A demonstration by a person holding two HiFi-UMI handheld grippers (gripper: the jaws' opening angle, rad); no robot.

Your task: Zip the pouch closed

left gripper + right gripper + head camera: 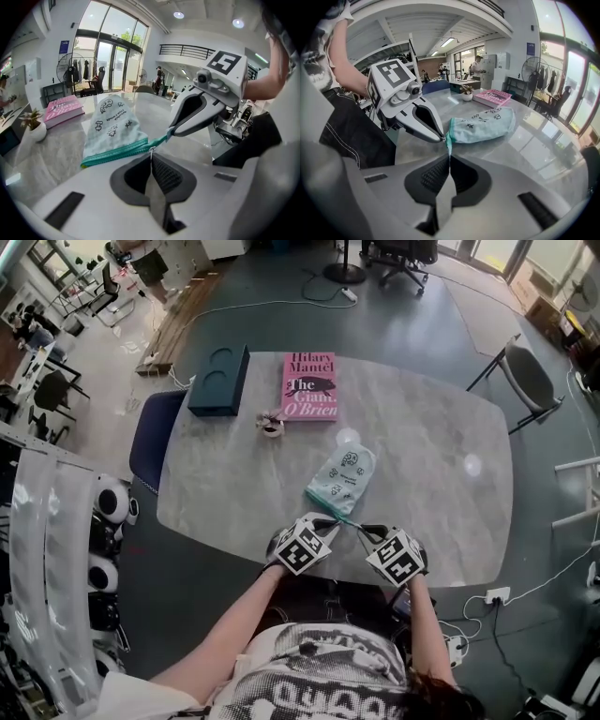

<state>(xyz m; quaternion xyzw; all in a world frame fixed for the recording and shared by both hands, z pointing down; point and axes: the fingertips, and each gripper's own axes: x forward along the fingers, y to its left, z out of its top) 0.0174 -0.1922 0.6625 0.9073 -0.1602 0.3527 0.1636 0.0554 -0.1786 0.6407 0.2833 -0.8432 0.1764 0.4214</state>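
Head view: mint pouch (343,478) lies flat on the marble table (441,521), its teal zip end turned toward the near edge. The pink book (308,385) beyond reads "Hilary Mantel, The Giant, O'Brien". Left gripper view: left gripper (151,157) is pressed together on the metal zipper pull (151,150), probably to draw the slider along. Right gripper view: right gripper (449,157) pinches the zip tape end (448,140), likely bracing it taut; the pouch print is too small to read.

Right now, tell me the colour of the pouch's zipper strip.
Teal green zipper strip on the pale printed pouch; shows best in the left gripper view.
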